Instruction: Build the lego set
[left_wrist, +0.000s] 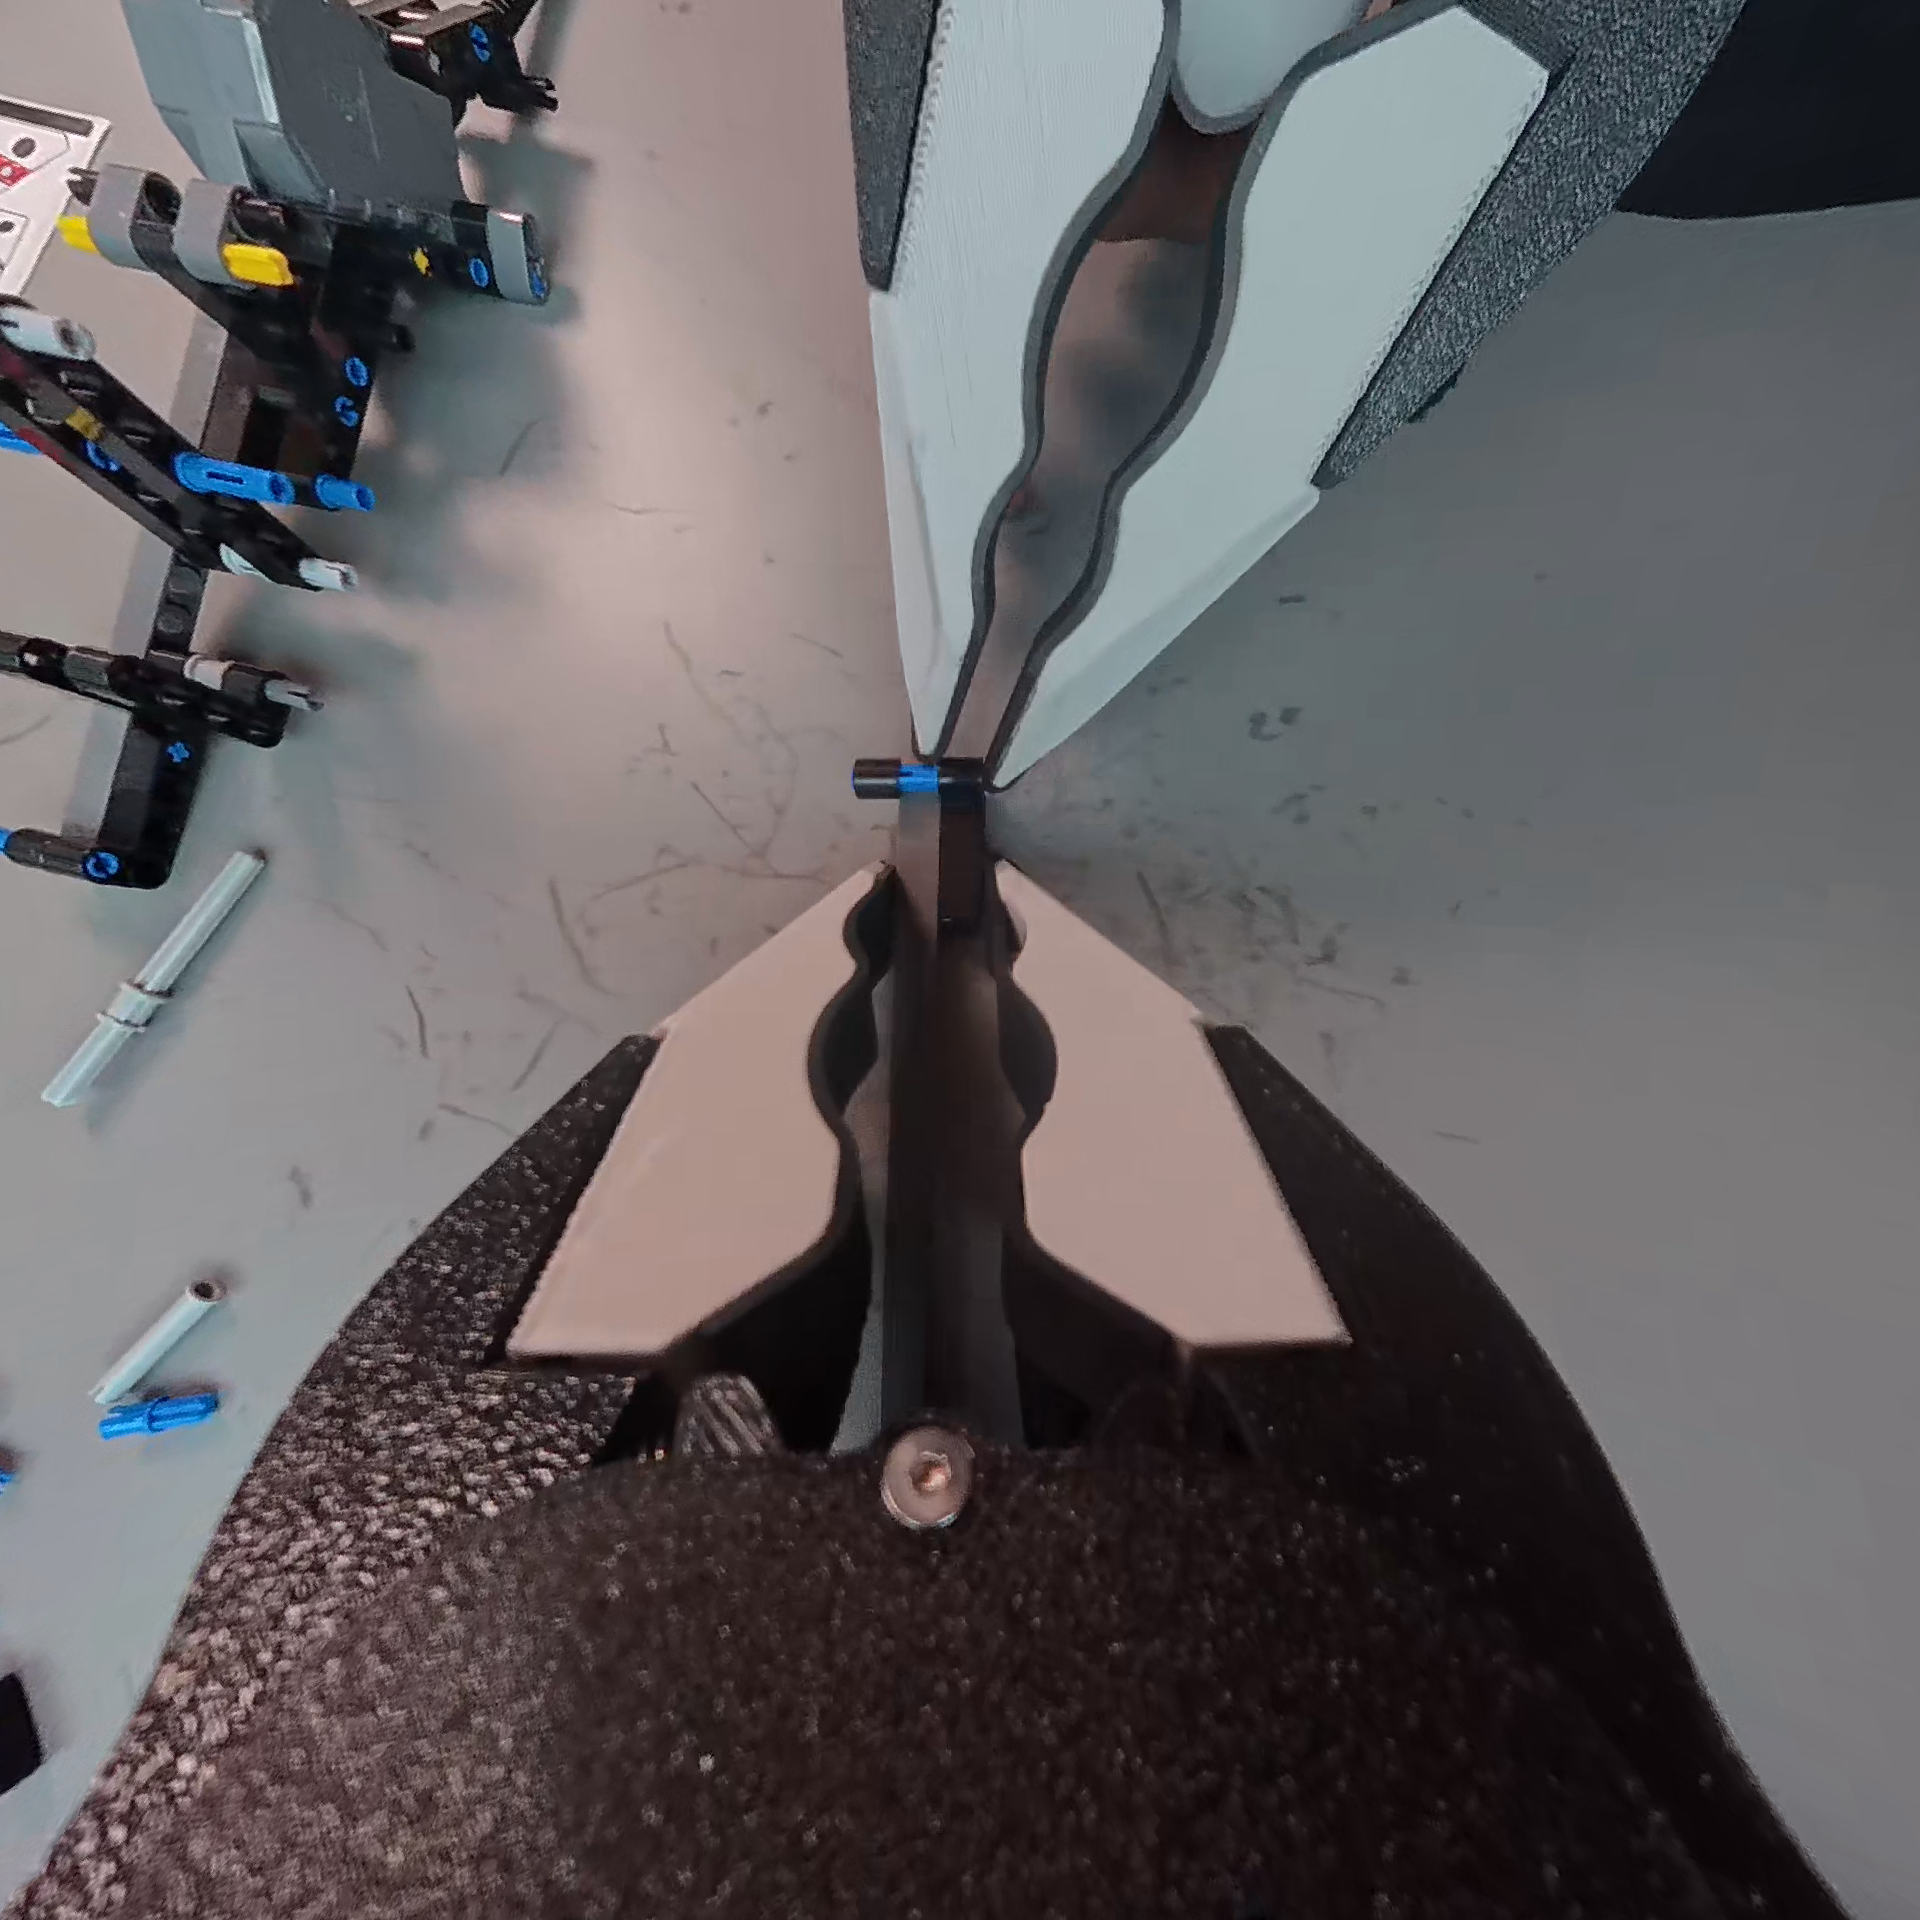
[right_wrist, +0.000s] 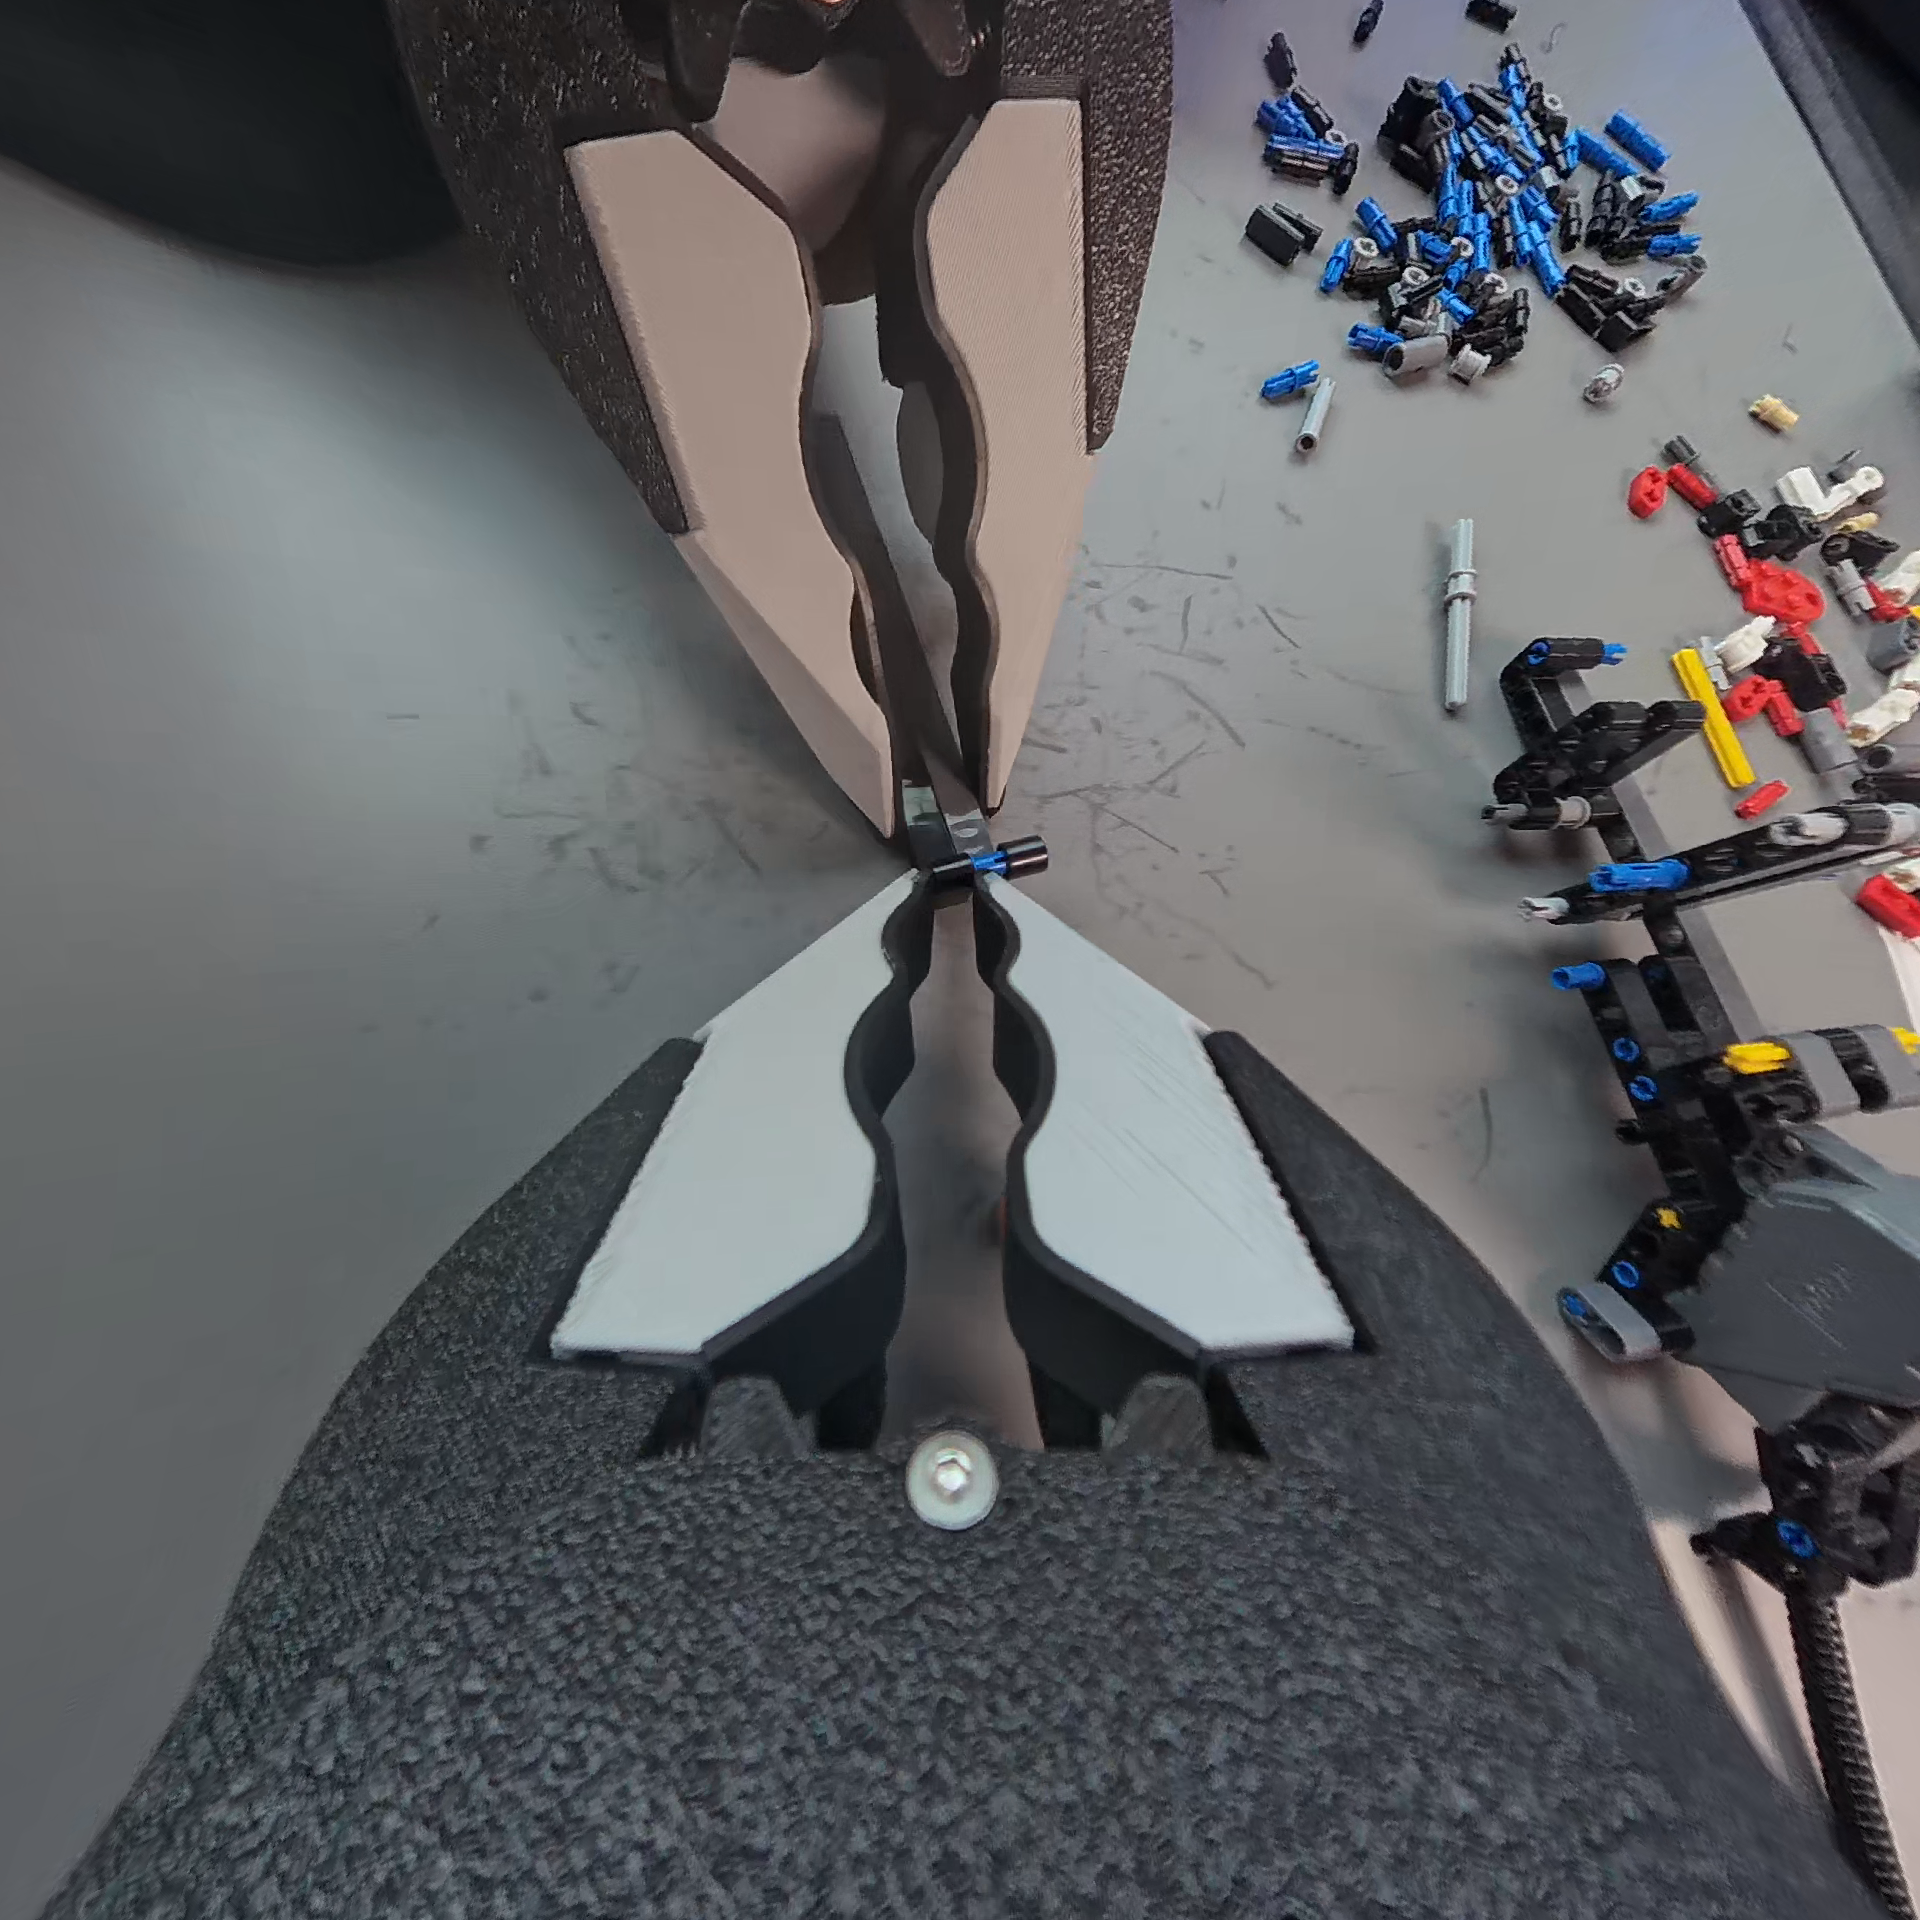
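Observation:
My left gripper (left_wrist: 940, 868), with tan fingers, is shut on a thin black beam (left_wrist: 961, 831) that sticks out forward past its tips. A short black and blue pin (left_wrist: 914, 779) sits crosswise in the beam's far end. My right gripper (right_wrist: 948, 888), with grey fingers, meets it tip to tip and is shut on the pin (right_wrist: 987, 860) at the beam end. In the right wrist view the left gripper (right_wrist: 940, 816) comes in from the top with the beam (right_wrist: 914, 665) between its fingers. In the left wrist view the right gripper (left_wrist: 961, 767) comes in from the top. Both are held above the grey table.
The part-built black and grey model (left_wrist: 260, 312) lies at the left, and shows at the right of the right wrist view (right_wrist: 1683, 1091). A pile of blue and black pins (right_wrist: 1507, 208) and red and white pieces (right_wrist: 1787, 582) lie beyond. A grey axle (left_wrist: 156, 977) and blue pin (left_wrist: 156, 1415) lie loose. The tips of both grippers are at nearly the same place.

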